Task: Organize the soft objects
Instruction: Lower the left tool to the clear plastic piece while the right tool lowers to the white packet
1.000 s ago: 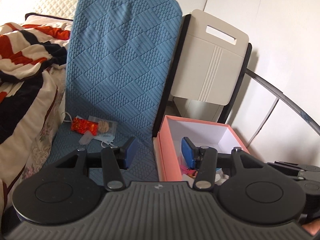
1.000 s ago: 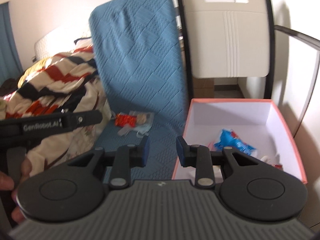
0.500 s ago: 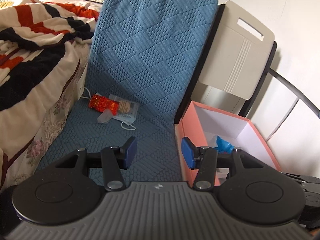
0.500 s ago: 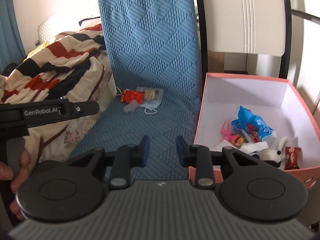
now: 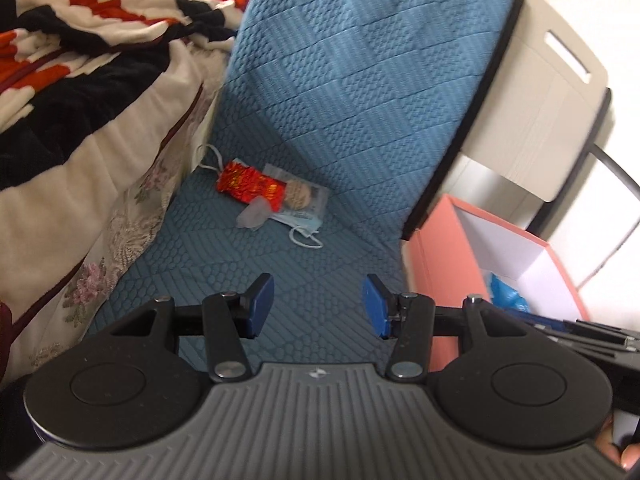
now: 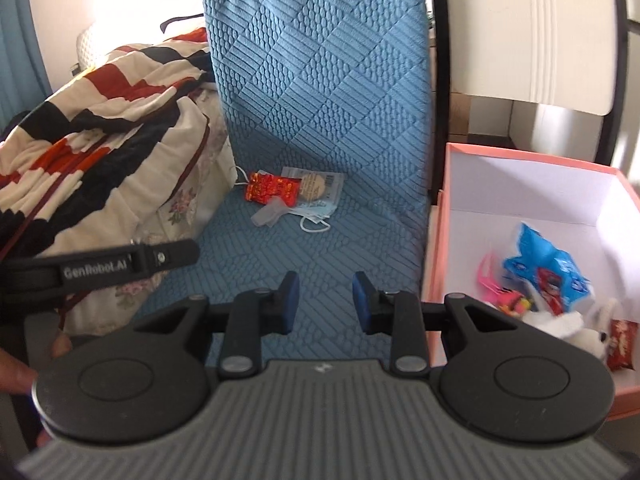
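Note:
A small pile lies on the blue quilted chair seat (image 5: 320, 280): a red snack packet (image 5: 250, 187) (image 6: 271, 189), a clear packet with a round biscuit (image 5: 297, 195) (image 6: 314, 185), and a light blue face mask (image 5: 301, 224) (image 6: 312, 216). My left gripper (image 5: 318, 306) is open and empty above the seat, short of the pile. My right gripper (image 6: 326, 300) is open and empty over the seat front. A pink box (image 6: 520, 196) (image 5: 440, 256) to the right holds a blue packet (image 6: 548, 268), a white plush toy (image 6: 576, 330) and other small packets.
A red, black and cream blanket (image 5: 80, 80) (image 6: 100, 120) is heaped on the bed to the left of the chair. A beige chair back (image 5: 540, 100) (image 6: 532, 28) stands behind the box. The left gripper's body (image 6: 100, 268) shows at the left of the right wrist view.
Both grippers have moved forward and tilted down, bringing the seat and pile closer. Both grippers stay open and empty.

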{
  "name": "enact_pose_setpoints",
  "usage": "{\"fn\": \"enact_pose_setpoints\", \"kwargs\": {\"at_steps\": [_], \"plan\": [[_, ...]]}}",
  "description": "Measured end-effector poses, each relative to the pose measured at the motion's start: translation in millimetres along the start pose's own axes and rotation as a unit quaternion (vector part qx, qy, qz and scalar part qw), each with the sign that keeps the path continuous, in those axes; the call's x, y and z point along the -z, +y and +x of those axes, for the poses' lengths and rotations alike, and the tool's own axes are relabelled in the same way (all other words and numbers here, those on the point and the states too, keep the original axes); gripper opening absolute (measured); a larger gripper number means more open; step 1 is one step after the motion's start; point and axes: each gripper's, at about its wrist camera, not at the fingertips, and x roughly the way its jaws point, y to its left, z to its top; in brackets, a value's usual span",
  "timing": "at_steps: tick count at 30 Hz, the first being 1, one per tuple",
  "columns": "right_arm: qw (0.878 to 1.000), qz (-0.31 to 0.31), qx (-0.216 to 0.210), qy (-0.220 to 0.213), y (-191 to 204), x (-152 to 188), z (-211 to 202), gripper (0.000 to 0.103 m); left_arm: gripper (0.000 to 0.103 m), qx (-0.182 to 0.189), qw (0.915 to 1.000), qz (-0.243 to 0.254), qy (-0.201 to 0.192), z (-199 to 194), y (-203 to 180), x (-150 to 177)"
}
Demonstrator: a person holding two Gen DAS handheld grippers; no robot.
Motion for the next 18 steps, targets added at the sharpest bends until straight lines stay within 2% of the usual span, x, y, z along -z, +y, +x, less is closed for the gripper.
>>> {"fn": "enact_pose_setpoints", "kwargs": {"at_steps": [8,14,18], "plan": [[1.0,-0.013,0.005,0.006,6.2,-22.6,48.2,0.032,0.055,-0.012,0.9998,-0.014,0.006,36.7,29.3,-18.6],[1.0,0.005,0.003,0.025,1.4,-31.6,87.5,0.032,0.055,-0.016,0.9992,-0.036,0.012,66.3,45.7,-30.3],[0.999,0.008,-0.001,0.037,-0.9,-33.6,110.3,0.032,0.055,-0.017,0.9994,-0.027,0.013,85.8,51.3,-40.0]]}}
